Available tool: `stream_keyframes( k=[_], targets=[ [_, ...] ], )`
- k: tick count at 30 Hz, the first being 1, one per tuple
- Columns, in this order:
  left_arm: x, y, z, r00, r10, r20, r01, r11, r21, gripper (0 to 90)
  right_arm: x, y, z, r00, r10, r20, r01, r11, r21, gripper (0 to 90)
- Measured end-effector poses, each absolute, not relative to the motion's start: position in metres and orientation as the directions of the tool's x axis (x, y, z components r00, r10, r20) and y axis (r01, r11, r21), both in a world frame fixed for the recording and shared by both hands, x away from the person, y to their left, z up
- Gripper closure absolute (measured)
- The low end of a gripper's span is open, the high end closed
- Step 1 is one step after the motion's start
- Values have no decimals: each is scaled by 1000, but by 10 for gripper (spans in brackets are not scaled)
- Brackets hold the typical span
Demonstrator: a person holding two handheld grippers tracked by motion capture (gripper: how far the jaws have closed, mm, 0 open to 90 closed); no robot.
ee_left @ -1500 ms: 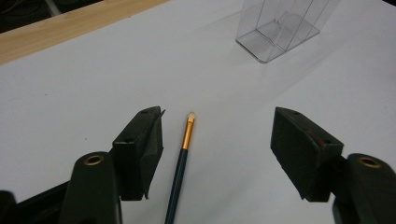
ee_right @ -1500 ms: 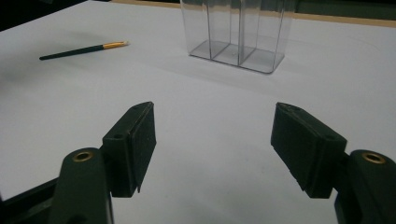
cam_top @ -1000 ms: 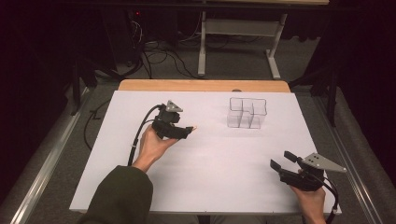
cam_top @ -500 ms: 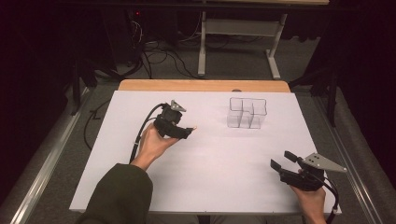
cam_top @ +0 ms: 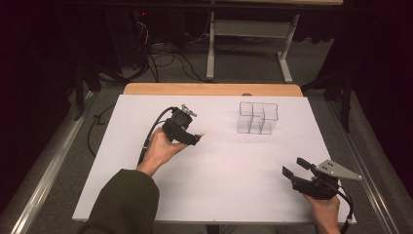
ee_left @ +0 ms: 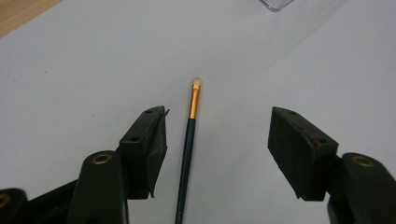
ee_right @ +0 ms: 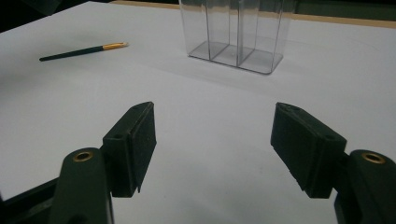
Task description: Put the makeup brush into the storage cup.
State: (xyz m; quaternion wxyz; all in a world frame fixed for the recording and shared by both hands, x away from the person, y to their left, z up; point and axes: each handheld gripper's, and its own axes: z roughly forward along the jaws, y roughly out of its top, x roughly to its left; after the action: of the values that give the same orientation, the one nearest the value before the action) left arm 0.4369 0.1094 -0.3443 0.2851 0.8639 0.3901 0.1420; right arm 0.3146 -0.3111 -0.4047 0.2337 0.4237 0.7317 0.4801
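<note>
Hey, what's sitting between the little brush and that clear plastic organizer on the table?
Nothing: in the right gripper view, only bare white table separates the brush from the clear organizer. The high view shows the same gap.

No legible text, label or number anywhere

Brush [ee_left: 187,144] handle's end is cut off, perhaps short.
</note>
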Motion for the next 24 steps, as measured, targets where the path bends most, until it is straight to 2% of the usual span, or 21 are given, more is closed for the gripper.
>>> stream_keyframes(
  k=[24],
  targets=[
    [446,105,-346,664,746,48,621,-586,521,374,315,-311,-405,-530,845,65,402,183,897,334]
  ],
)
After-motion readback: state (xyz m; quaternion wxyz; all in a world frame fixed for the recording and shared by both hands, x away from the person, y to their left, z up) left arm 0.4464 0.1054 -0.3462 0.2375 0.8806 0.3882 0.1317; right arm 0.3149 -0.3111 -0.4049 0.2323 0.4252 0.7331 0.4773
